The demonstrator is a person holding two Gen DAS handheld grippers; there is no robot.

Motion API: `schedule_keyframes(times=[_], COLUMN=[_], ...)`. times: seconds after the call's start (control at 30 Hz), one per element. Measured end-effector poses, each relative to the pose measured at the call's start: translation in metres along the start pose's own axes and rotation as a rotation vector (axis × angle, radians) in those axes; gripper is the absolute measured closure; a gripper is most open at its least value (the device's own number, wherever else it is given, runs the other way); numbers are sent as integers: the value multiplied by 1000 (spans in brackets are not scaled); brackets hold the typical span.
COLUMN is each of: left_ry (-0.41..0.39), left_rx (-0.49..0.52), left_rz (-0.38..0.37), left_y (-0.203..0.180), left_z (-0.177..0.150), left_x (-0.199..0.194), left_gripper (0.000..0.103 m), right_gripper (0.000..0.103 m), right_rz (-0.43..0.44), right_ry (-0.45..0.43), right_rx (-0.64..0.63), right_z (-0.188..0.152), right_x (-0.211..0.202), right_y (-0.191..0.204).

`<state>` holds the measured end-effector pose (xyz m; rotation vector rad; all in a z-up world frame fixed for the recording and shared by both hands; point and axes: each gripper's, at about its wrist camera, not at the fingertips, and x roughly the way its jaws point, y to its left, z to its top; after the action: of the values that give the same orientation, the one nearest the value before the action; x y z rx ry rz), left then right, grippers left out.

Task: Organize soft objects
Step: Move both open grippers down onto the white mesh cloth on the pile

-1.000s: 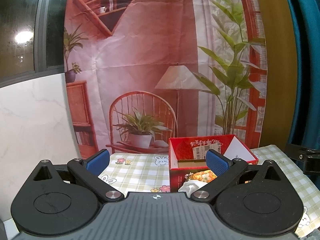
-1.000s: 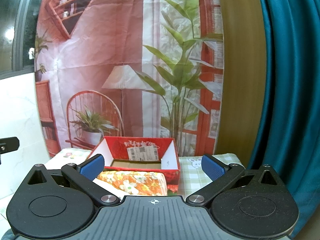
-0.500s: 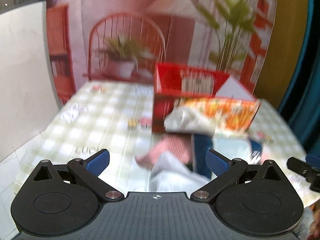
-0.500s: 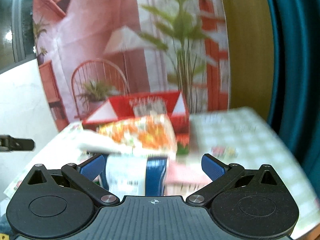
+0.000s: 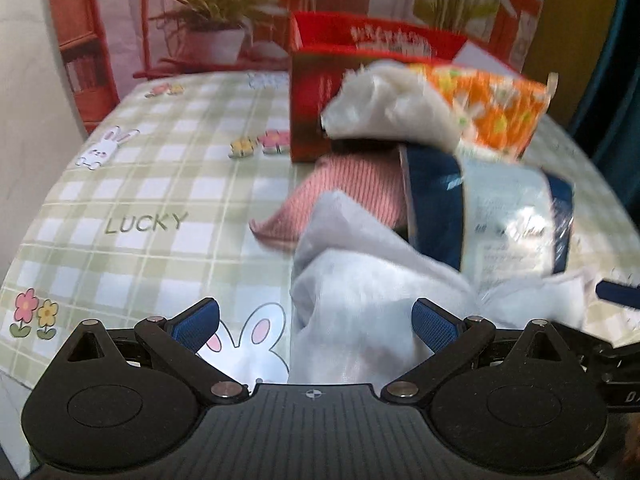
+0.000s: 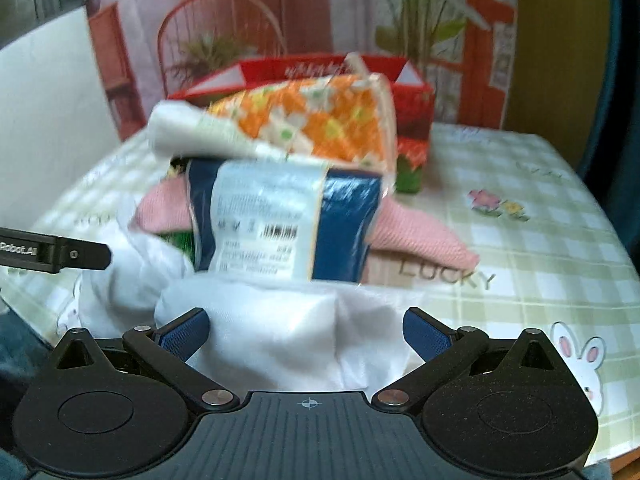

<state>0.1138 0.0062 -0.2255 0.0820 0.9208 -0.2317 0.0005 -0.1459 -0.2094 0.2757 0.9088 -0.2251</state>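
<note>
Right wrist: white cloth (image 6: 280,340) between spread jaws.

Both hand-held grippers tipped down from the backdrop, left (image 5: 316,324) and right (image 6: 306,330) now over white cloth (image 6: 280,332)

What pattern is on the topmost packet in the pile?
Orange with white flowers on the packet, clearest in the right wrist view.

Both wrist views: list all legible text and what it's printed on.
"LUCKY": tablecloth, also seen in the right wrist view.
"Robot.AI", first letter partly cut off: black bar of the other gripper.
Blue tissue pack: label text and barcode too blurred to read.
Red box: white lettering too blurred to read.
</note>
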Motion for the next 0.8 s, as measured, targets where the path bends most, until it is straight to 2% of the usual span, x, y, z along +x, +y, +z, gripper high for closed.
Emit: schedule_keyframes(times=[0.23,0.43,0.67,0.8], left_ry=[-1,7,35,26], left_rx=[-25,-103,-155,-144], left_rz=[-61,-134,-182,-177], left_y=[8,18,25,23], left_z=[-8,-14,-16,-17], left_x=[19,33,44,43], left_gripper=[0,0,0,0], right_gripper=[0,0,0,0], right_rz=[11,36,26,26], right_ry=[66,125,150,148], right_rx=[-18,-29,-60,-57], right_z=[-7,-12,-15,-15], right_x=[21,36,45,46], right_y=[1,2,7,6])
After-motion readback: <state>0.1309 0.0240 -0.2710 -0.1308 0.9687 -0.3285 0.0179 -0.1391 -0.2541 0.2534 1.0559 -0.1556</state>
